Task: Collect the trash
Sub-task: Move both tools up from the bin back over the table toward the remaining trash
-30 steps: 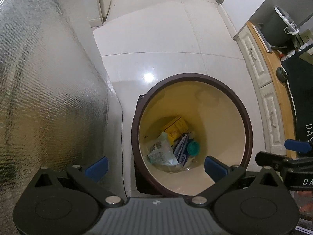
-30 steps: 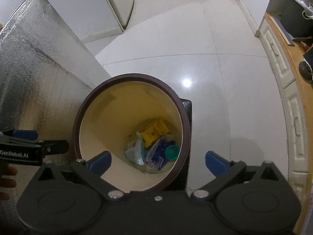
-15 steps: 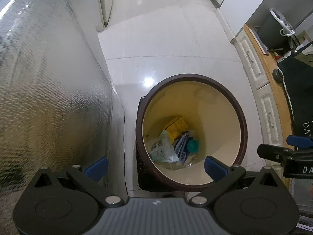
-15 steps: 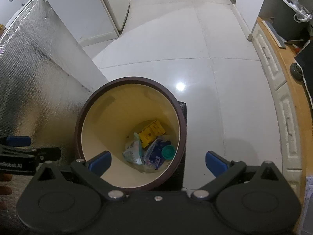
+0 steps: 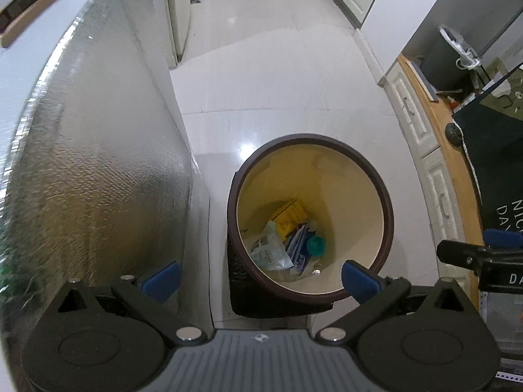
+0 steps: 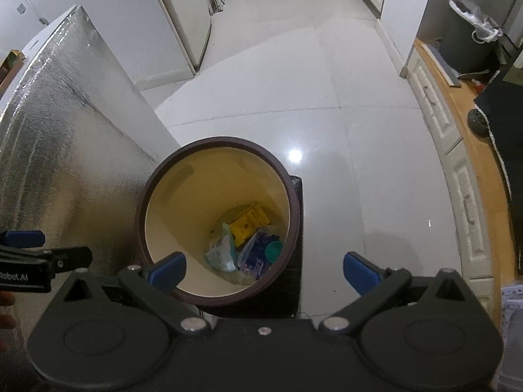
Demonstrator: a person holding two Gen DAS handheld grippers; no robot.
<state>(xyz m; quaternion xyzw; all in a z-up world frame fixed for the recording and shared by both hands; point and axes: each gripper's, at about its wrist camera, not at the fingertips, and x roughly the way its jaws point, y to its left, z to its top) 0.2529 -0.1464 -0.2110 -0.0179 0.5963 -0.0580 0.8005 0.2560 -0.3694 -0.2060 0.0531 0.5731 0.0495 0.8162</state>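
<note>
1. Brown-rimmed, cream-lined trash bin (image 5: 382,202), standing on white floor tiles (image 5: 278,75) beside a silver foil-faced panel (image 5: 98,170).
2. Contents at the bin's bottom: yellow box (image 5: 289,212), clear plastic wrapper (image 5: 268,253), blue-white packet (image 5: 299,251), teal cap (image 5: 316,246).
3. Left gripper (image 5: 260,276): fingers wide apart, empty, above the bin.
4. Right gripper (image 6: 264,269): fingers wide apart, empty, above the bin's right edge.
</note>
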